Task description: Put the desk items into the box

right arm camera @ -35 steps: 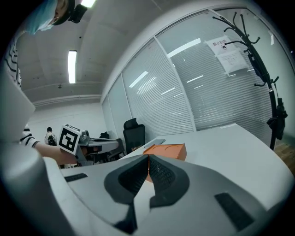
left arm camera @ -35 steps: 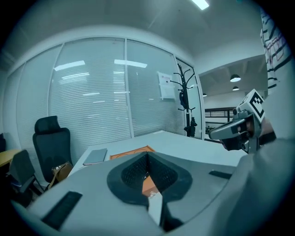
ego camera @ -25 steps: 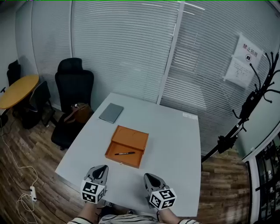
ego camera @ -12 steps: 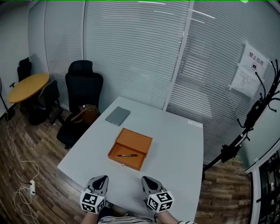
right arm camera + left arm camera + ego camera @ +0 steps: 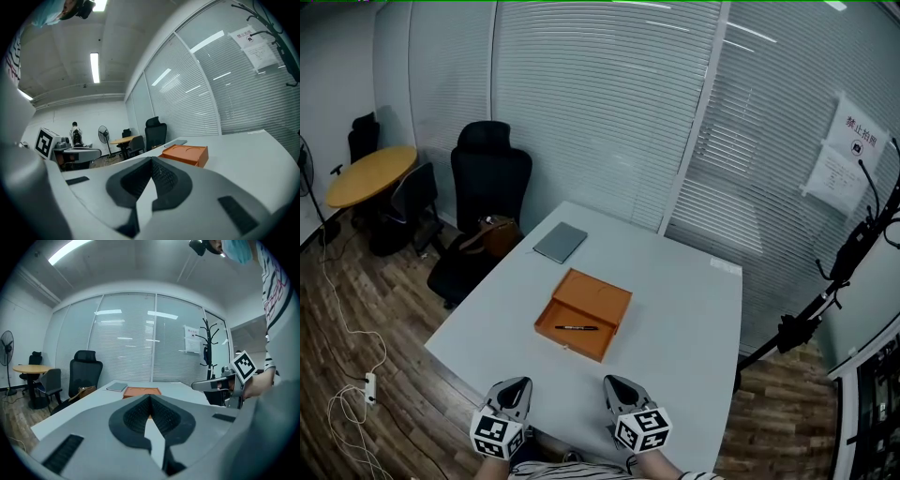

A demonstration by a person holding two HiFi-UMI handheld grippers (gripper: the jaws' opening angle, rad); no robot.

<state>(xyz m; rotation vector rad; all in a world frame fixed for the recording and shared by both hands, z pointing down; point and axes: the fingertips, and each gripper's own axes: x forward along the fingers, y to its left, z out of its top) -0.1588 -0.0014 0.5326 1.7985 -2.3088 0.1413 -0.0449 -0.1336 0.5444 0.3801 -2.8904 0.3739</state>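
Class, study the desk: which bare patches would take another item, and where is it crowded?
Widest bare patch: the table between the orange box and its right edge. A narrower strip lies between the box and the left gripper and right gripper at the near edge. Most crowded: left of centre, grey notebook and box holding a pen.

Wide-open white table (image 5: 684, 309) from 12 to 3 o'clock of the orange box (image 5: 591, 302). Only obstacle beyond: grey notebook (image 5: 561, 242) at 11 o'clock, well apart.
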